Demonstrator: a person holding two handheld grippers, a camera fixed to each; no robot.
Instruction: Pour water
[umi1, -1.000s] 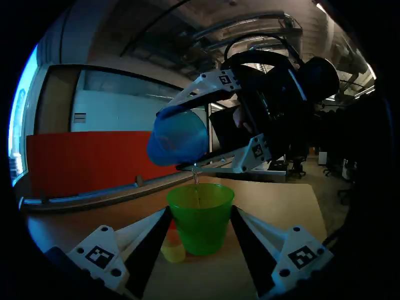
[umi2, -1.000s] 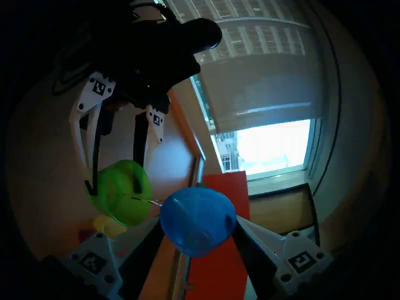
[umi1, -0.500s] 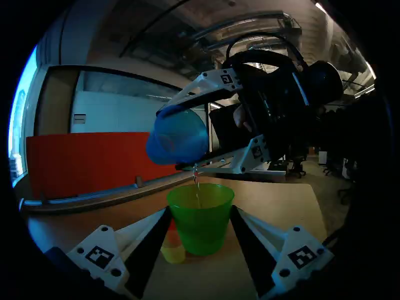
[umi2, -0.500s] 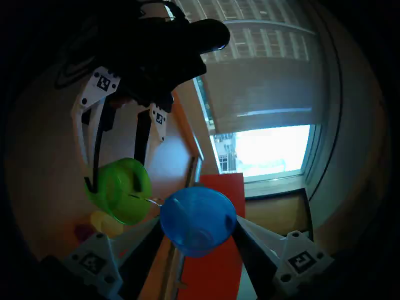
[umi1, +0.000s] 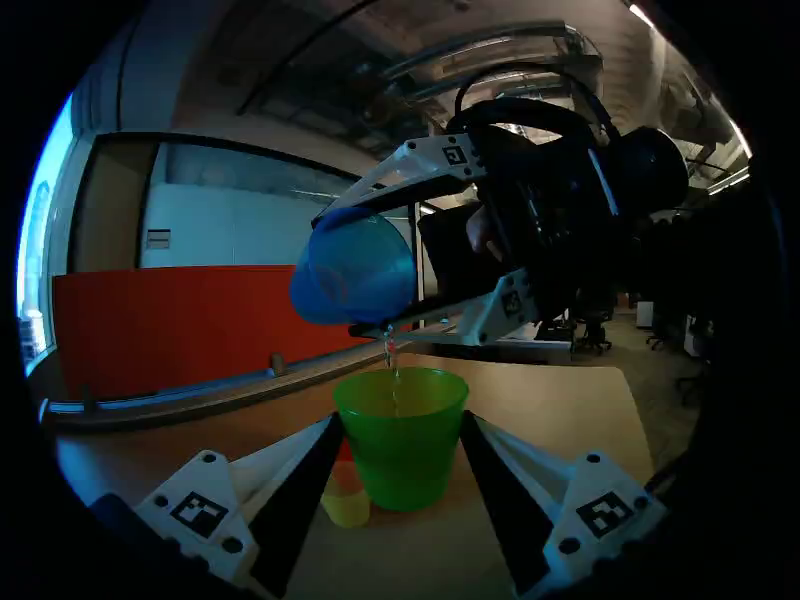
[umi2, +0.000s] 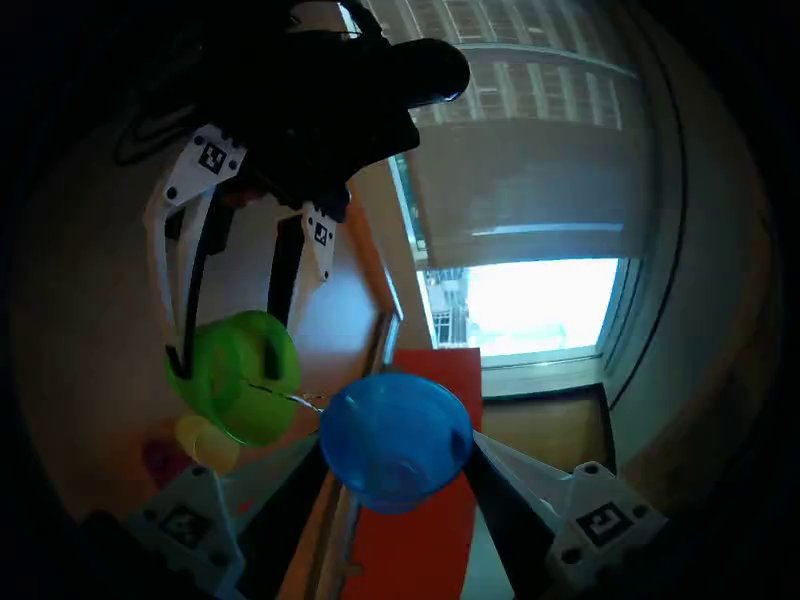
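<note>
Directly above the green cup (umi1: 402, 435), the blue cup (umi1: 352, 268) lies tipped nearly on its side, lip lowest, a thin thread of water (umi1: 390, 352) dropping inside the green rim. The right gripper (umi1: 345, 272) has its jaws clamped on the blue cup. The left gripper (umi1: 400, 420) has its jaws pressed against the green cup, upright on the desk (umi1: 560, 400).

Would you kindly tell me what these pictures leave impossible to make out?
Water level in the green cup: the left gripper view sees it side-on, and its dim wall hides the inside.
Water left in the blue cup: in the right gripper view its wall hides the inside.
Red thing behind the yellow cup: mostly hidden by the green cup, so I cannot tell what it is.
</note>
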